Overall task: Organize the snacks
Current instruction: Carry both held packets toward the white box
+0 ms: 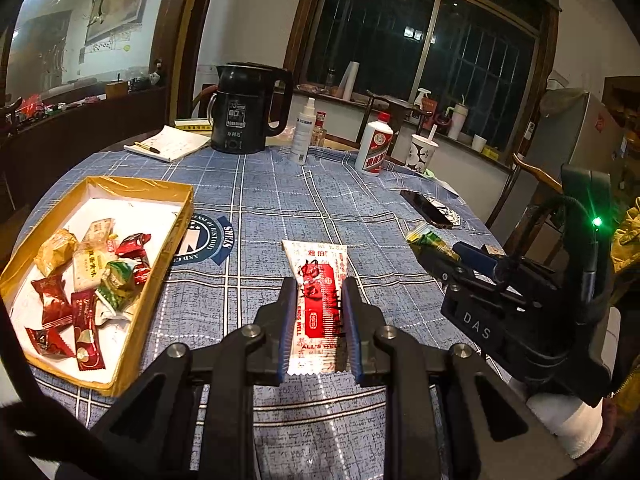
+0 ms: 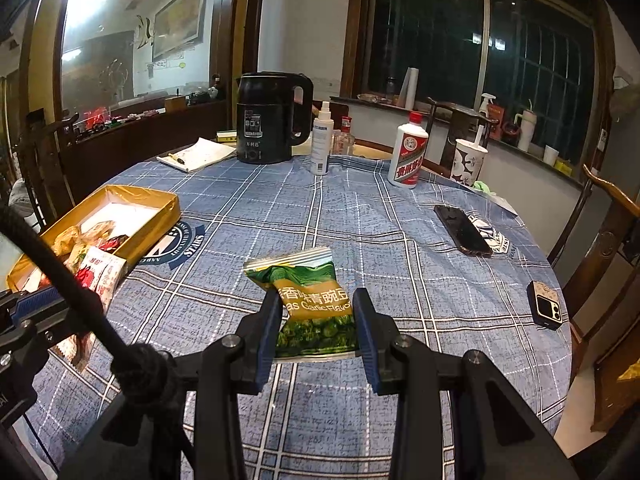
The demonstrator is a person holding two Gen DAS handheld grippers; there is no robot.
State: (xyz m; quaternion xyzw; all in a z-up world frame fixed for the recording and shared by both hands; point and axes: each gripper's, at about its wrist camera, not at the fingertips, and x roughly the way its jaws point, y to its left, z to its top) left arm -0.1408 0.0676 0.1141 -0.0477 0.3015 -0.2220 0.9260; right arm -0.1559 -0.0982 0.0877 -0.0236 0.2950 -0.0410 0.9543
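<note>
My left gripper [image 1: 318,292] is shut on a white and red snack packet [image 1: 318,284] and holds it over the blue checked tablecloth. My right gripper [image 2: 316,304] is shut on a green pea snack packet [image 2: 308,292]. A gold-rimmed box [image 1: 168,216] at the left holds several wrapped snacks [image 1: 92,272]. In the right wrist view the box [image 2: 156,216] is at the left, with the left gripper and its white and red packet [image 2: 100,272] in front of it. In the left wrist view the right gripper [image 1: 444,256] shows at the right with the green packet [image 1: 428,240].
At the table's far side stand a black kettle [image 2: 272,120], a notepad [image 2: 200,154], a spray bottle [image 2: 322,140], a white liquor bottle [image 2: 408,152] and a paper cup [image 2: 468,160]. A phone [image 2: 462,230] and a small device [image 2: 546,310] lie at the right. A wooden chair [image 2: 612,216] stands at the right.
</note>
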